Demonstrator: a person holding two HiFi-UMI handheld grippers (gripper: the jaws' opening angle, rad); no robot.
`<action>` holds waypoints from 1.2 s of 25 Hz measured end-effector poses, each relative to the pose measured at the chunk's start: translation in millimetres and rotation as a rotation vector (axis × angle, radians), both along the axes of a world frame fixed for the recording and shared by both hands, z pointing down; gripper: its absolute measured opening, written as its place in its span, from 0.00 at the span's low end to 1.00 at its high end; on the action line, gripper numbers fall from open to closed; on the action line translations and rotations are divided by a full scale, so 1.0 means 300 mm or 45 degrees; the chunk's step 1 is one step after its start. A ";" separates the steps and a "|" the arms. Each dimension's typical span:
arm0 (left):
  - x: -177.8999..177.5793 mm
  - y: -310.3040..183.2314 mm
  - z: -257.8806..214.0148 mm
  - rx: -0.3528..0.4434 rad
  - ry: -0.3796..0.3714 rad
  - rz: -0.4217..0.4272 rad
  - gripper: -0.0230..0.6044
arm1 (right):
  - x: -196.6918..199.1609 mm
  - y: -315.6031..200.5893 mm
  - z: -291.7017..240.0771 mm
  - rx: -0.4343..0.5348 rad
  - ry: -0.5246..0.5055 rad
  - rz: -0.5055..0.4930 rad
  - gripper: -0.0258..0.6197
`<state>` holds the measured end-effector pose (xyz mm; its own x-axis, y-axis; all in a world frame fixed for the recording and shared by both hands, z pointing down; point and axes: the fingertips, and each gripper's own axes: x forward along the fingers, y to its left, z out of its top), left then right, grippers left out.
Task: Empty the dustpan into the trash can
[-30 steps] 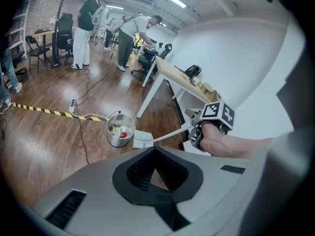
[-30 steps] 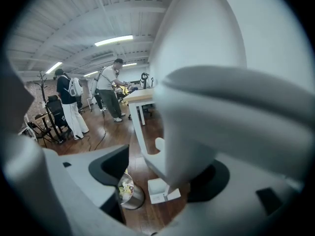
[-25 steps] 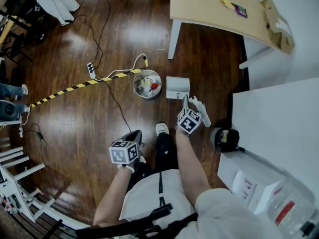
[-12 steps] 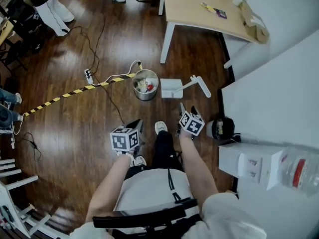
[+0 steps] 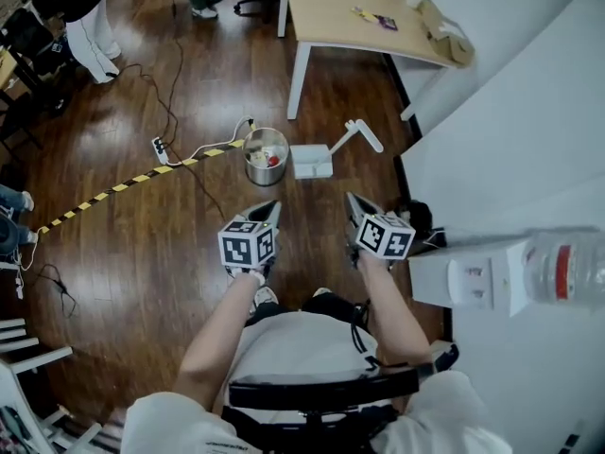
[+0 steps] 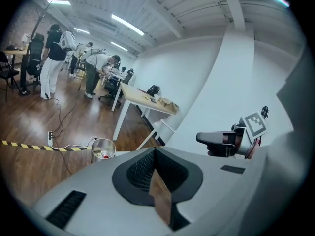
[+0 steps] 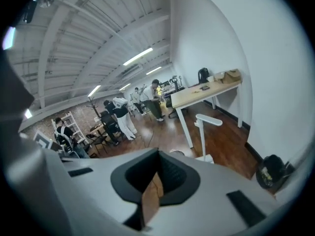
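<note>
The round metal trash can [image 5: 266,156] stands on the wood floor with rubbish inside, and it also shows in the left gripper view [image 6: 102,149]. Right beside it the white dustpan [image 5: 312,161] rests on the floor, its long handle [image 5: 364,135] slanting up to the right; this dustpan [image 7: 206,132] appears ahead in the right gripper view too. My left gripper [image 5: 267,212] and right gripper [image 5: 354,204] hover side by side well short of both, above my legs. Both are shut, with nothing between the jaws. The right gripper [image 6: 224,137] also shows from the left one.
A wooden table [image 5: 340,12] stands beyond the can. A power strip [image 5: 158,146], cables and yellow-black tape [image 5: 123,185] cross the floor to the left. A dark bag [image 5: 416,216] and a white water dispenser [image 5: 473,277] stand by the right wall. A person [image 5: 80,17] stands far left.
My right gripper, which was at the dustpan's handle, has drawn back and up and away from it. The left gripper rose too. The dustpan now stands alone by the can.
</note>
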<state>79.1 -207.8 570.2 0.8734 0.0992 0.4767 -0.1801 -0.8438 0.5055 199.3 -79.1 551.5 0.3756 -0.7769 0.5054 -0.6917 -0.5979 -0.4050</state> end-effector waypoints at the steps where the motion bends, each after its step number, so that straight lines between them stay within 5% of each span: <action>1: 0.005 0.014 -0.022 0.004 0.014 0.002 0.02 | -0.025 0.001 -0.029 0.006 0.014 -0.030 0.04; 9: -0.032 0.174 -0.160 -0.014 0.082 -0.062 0.02 | -0.204 0.060 -0.160 0.032 0.172 -0.228 0.04; 30: -0.024 0.406 -0.208 0.045 0.085 -0.105 0.02 | -0.158 0.297 -0.147 0.103 0.115 -0.197 0.04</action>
